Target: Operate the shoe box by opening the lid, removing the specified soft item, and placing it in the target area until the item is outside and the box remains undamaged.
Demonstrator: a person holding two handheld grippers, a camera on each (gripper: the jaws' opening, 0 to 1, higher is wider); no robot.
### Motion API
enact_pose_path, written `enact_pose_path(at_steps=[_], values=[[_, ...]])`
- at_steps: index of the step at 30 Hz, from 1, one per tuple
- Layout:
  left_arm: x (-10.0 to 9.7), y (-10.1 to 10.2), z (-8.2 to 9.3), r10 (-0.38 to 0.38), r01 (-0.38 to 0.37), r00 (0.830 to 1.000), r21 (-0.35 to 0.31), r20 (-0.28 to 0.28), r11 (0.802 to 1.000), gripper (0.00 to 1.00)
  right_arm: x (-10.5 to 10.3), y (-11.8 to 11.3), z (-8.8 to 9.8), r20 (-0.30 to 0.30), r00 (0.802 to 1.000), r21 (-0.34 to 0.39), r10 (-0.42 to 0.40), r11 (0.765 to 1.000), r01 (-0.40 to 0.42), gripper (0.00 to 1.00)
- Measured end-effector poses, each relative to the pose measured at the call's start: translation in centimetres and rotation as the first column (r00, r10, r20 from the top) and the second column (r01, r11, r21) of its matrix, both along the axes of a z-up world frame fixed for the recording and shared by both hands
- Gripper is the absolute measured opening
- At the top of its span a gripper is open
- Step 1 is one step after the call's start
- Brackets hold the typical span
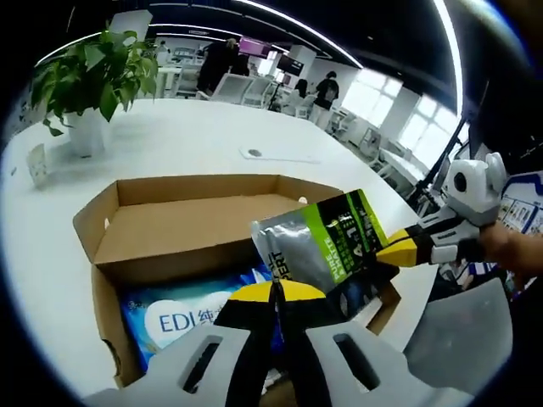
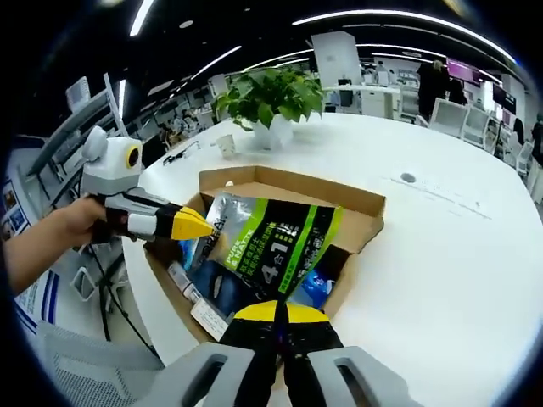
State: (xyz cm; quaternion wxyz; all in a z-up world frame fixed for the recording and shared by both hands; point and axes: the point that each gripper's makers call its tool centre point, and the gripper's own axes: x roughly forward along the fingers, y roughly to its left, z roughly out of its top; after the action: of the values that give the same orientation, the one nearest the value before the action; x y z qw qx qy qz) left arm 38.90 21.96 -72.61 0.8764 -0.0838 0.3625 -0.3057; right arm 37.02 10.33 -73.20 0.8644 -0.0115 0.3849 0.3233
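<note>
Shoe box of brown cardboard [image 2: 361, 222], its lid flap already folded open, sits on the round white table [image 2: 441, 254] with the soft item partly raised out of it: a floppy foil pouch in silver, black and lime green [image 2: 271, 242]. Nearest in the right gripper view, the right gripper [image 2: 277, 315] has its yellow-tipped jaws pressed together on the pouch's lower edge, so it is pinching the pouch. In the left gripper view the left gripper [image 1: 273, 297] also shows its yellow tips drawn together, just below the pouch [image 1: 327, 242] and above the box's contents; whether it nips anything I cannot tell. Under the pouch a blue and white plastic pack [image 1: 182, 318] lies in the box [image 1: 106, 220], beside smaller items. Beyond the box stand a leafy green plant in a white pot [image 2: 273, 106] and a small white card holder [image 1: 37, 164], well apart from it. Judged from this, opening is done and lifting is under way; what is left is to carry the pouch clear of the walls and set it on the table, though no marked target area is evident. The box looks undamaged.
</note>
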Motion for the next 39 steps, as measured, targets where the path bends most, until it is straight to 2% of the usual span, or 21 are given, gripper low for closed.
enact_pose_path(at_steps=[17, 39], values=[[0.0, -3.7, 1.9, -0.027, 0.027, 1.0, 0.012, 0.012, 1.0, 0.0, -0.5, -3.7, 1.7, 0.007, 0.998, 0.036, -0.056, 0.998, 0.056, 0.0], [-0.1, -10.8, 1.7, -0.119, 0.119, 0.993, 0.027, 0.005, 0.993, 0.0, -1.1, -10.7, 0.9, -0.02, 0.986, 0.033, -0.167, 0.985, 0.167, 0.0]])
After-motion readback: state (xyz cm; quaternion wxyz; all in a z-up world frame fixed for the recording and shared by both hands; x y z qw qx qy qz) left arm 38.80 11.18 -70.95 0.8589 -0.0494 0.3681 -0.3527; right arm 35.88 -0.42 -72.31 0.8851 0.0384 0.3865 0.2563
